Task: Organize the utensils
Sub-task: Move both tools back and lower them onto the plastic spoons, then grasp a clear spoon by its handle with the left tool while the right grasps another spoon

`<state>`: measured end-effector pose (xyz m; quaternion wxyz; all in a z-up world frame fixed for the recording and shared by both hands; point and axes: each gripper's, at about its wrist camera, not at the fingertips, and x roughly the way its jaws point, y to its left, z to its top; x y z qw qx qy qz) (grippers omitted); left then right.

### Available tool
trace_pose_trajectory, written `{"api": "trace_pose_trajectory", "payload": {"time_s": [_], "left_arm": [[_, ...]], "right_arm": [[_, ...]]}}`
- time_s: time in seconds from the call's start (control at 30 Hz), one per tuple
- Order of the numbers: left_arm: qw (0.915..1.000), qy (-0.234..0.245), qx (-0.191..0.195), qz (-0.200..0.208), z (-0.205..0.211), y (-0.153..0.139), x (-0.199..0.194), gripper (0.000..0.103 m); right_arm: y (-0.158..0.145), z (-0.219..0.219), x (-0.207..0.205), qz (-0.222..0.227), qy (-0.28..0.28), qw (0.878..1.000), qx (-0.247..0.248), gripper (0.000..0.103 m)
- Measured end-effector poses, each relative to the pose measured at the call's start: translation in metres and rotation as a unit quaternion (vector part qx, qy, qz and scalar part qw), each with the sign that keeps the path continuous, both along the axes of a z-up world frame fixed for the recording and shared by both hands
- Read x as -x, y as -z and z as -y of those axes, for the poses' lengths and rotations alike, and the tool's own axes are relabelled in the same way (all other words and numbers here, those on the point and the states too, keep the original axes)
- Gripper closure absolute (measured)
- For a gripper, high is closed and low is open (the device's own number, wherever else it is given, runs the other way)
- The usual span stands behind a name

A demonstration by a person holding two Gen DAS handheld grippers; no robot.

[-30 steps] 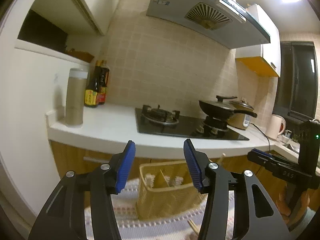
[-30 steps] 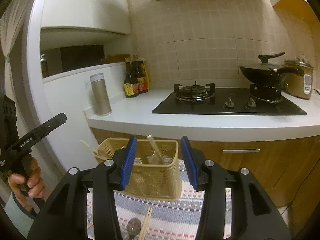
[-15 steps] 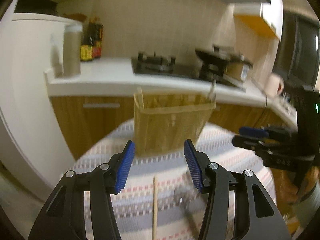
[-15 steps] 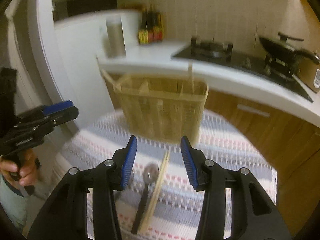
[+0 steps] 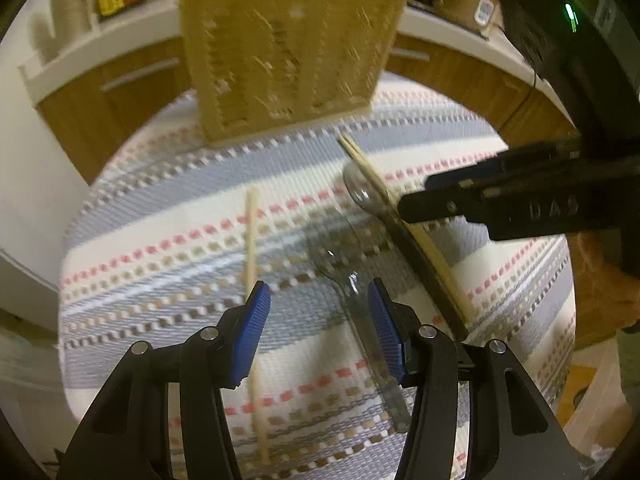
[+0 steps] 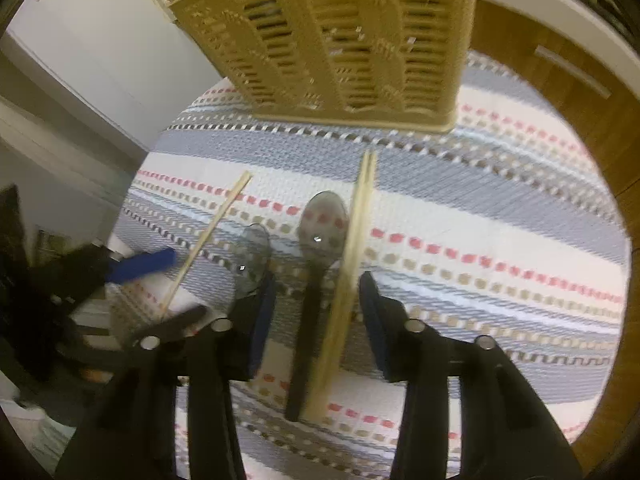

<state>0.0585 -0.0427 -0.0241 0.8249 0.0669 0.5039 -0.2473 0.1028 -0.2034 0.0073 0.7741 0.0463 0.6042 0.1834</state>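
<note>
Pale wooden chopsticks (image 6: 352,264) lie as a pair on the striped woven mat (image 6: 500,216), running from near to far, with a dark-handled spoon (image 6: 320,240) touching them on the left; both sit between the spread blue pads of the right gripper (image 6: 316,304), which hangs wide open over them with nothing in its grasp. Further left, a clear spoon (image 5: 344,276) lies between the pads of the left gripper (image 5: 320,320), just inside the right-hand pad, and a single chopstick (image 5: 252,280) runs under the left-hand pad; that claw too gapes wide and grips nothing. At the far edge of the mat stands the slatted tan utensil basket (image 6: 344,40), with wooden cabinet fronts (image 5: 120,96) behind.
</note>
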Motion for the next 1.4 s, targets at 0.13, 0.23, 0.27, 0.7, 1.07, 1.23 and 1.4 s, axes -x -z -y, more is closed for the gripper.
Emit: {"api": "trace_pose_trajectory", "payload": {"time_s": [0.13,0.23,0.27,0.7,1.07,1.23,1.4], "left_arm": [[0.9997,0.0,0.0,-0.025,0.007,0.012,-0.007,0.062],[0.9995,-0.003,-0.005,-0.03,0.008,0.018,-0.011,0.065],[0.9995,-0.003,-0.007,-0.032,0.009,0.019,-0.013,0.065],[0.9986,-0.001,-0.051,-0.011,0.034,0.027,-0.014,0.073],[0.9984,-0.015,-0.054,-0.006,0.024,0.026,-0.013,0.093],[0.9986,-0.018,-0.049,-0.013,0.016,0.024,-0.008,0.093],[0.999,-0.027,-0.036,-0.004,0.003,0.015,-0.001,0.093]], "right_arm": [[0.009,-0.003,-0.007,-0.018,0.004,1.0,-0.007,0.072],[0.018,-0.006,-0.008,-0.028,0.002,1.0,-0.014,0.076],[0.019,-0.007,-0.008,-0.029,0.003,0.999,-0.012,0.077],[0.034,-0.037,-0.01,-0.018,-0.009,1.0,0.024,0.086],[0.034,-0.04,0.004,0.014,-0.026,0.998,0.061,0.093],[0.033,-0.04,0.013,0.011,-0.034,0.998,0.057,0.093],[0.03,-0.039,0.022,0.013,-0.039,0.998,0.048,0.093]]}}
